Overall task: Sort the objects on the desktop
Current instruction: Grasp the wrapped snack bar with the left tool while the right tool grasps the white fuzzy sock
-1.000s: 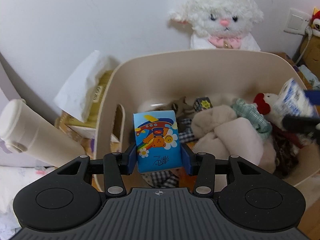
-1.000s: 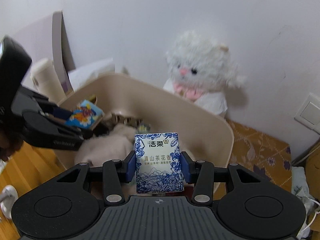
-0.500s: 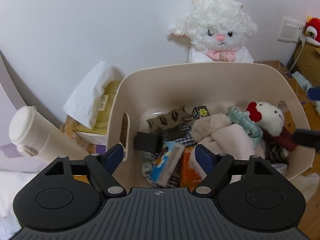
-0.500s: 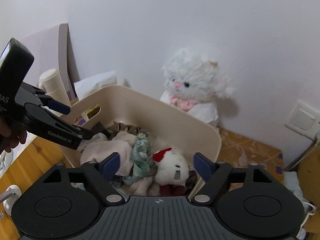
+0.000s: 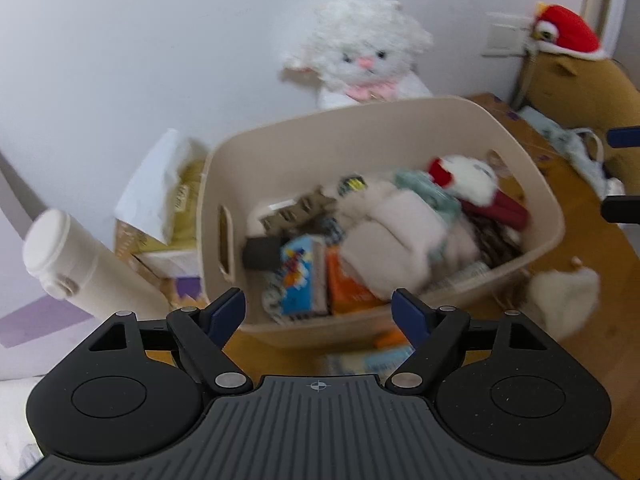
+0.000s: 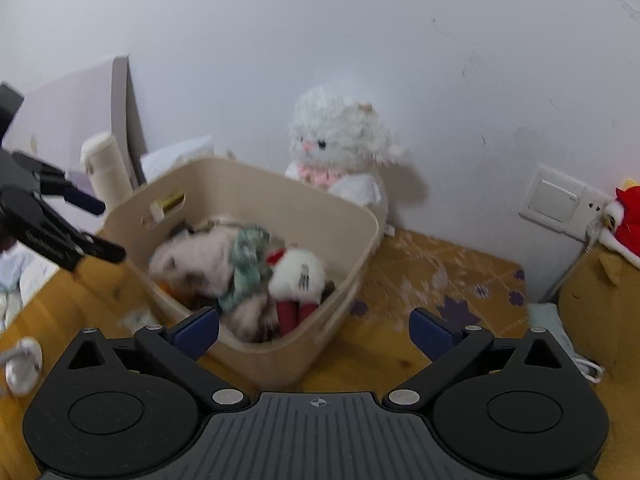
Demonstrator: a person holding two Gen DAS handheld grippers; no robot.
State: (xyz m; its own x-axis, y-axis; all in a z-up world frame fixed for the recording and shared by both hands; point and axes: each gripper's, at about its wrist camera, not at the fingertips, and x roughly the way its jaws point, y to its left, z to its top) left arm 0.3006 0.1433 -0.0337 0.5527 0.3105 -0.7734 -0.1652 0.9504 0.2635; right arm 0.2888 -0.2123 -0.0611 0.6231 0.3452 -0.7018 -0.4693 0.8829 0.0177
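Note:
A beige bin stands on the wooden desk, full of plush toys and cloth. A blue cartoon tissue pack lies inside near its front wall, beside an orange pack. A small white plush with a red bow rests on the pile. My left gripper hangs open and empty in front of the bin. My right gripper is back from the bin's near corner, its jaws opening with nothing between them. The blue-and-white tissue pack is not clearly visible.
A white plush lamb sits behind the bin against the wall. Left of the bin are a white flask and a tissue box. A white fluffy item and flat packs lie on the desk. A red plush is at far right.
Both grippers opened and let go of their tissue packs, which dropped into the bin. Both then drew back from the bin, so it looks smaller and farther away.

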